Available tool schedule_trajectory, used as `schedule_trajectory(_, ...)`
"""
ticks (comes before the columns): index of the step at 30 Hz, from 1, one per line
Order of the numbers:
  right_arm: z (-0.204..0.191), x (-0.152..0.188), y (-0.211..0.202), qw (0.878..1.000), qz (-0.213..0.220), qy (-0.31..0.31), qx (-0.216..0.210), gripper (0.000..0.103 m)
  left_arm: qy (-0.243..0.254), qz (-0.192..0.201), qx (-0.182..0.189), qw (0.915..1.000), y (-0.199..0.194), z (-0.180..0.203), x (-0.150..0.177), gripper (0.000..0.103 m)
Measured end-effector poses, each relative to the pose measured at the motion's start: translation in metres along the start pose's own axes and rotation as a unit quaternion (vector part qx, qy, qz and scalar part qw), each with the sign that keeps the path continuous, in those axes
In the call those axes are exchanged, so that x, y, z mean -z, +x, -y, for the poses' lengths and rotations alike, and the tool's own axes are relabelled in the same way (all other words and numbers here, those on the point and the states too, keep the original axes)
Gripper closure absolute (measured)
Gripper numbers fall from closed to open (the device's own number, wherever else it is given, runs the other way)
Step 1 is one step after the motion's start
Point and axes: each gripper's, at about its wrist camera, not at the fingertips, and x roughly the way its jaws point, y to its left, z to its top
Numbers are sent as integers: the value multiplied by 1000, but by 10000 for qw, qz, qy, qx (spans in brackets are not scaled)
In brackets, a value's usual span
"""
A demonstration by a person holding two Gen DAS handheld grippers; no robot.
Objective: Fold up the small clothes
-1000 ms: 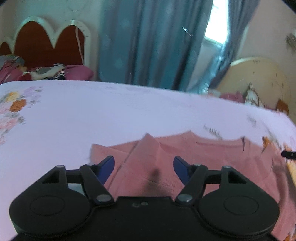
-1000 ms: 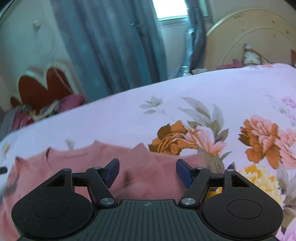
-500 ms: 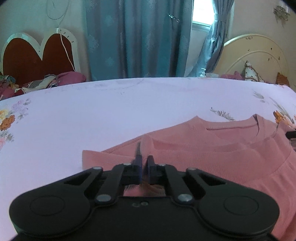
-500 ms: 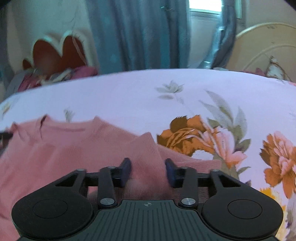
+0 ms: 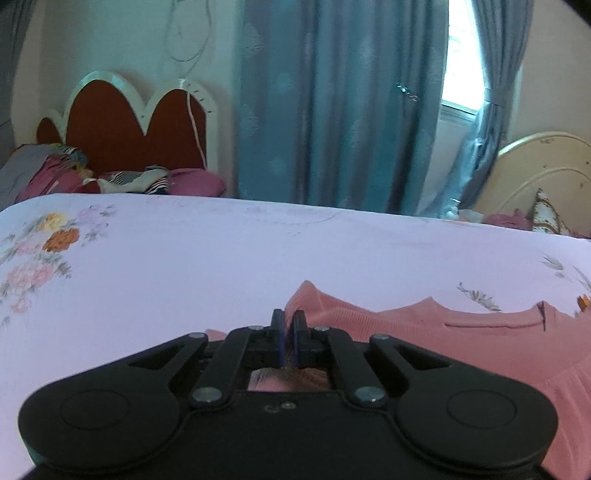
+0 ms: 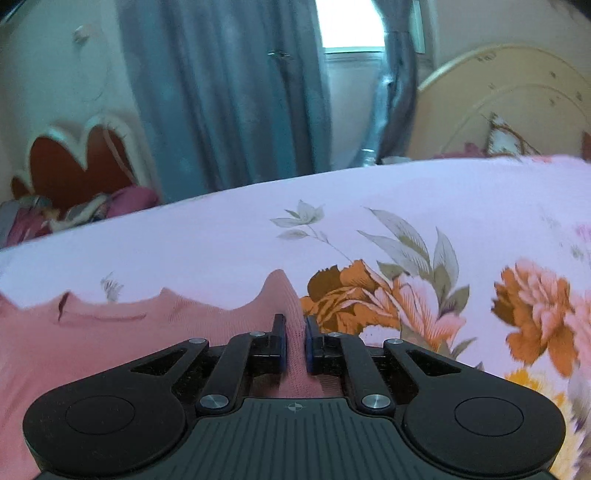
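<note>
Over the floral bedsheet (image 5: 184, 266), both grippers tilt downward, fingers apparently pinched on the pink shirt (image 5: 461, 343).

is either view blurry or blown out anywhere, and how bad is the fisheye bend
Left wrist view: window blown out, mild softness, bedspread edge bows upward. Right wrist view: window also blown out, floral print smeared at the right, headboard soft, same bowing; pink top fairly sharp.
</note>
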Motion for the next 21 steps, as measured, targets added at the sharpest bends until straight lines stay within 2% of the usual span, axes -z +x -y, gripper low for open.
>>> schedule_trajectory(2,-4,6,12,9994,-265,-188,153,94,110,-53,-180,9998,8,2,2,99)
schedule_trajectory(4,-6,8,14,9988,-251,-352,234,94,122,-229,-512,9983,15,-4,9,103)
schedule_trajectory(6,-3,5,9,9994,-236,-226,137,94,-68,-462,-765,9960,24,-18,12,102)
schedule_trajectory(8,-1,3,2,9995,-244,-223,30,90,-131,-489,-635,9967,22,-24,13,103)
schedule_trajectory(10,-2,3,-10,9995,-186,-266,26,74,-17,-415,-522,9978,14,-22,11,103)
schedule_trajectory(11,0,3,-16,9996,-144,-226,5,58,7,-386,-484,9981,10,-23,11,99)
schedule_trajectory(12,2,4,-22,9998,-102,-176,-16,53,-6,-360,-424,9985,5,-24,11,95)
schedule_trajectory(14,4,5,-32,9998,-162,-134,-67,53,10,-329,-330,9989,-3,-23,10,86)
schedule_trajectory(17,5,12,-43,9994,-310,-159,-77,53,159,-316,-127,9993,-17,-17,10,80)
schedule_trajectory(21,2,31,-50,9975,-588,-389,44,53,313,-293,148,9990,-43,-10,17,78)
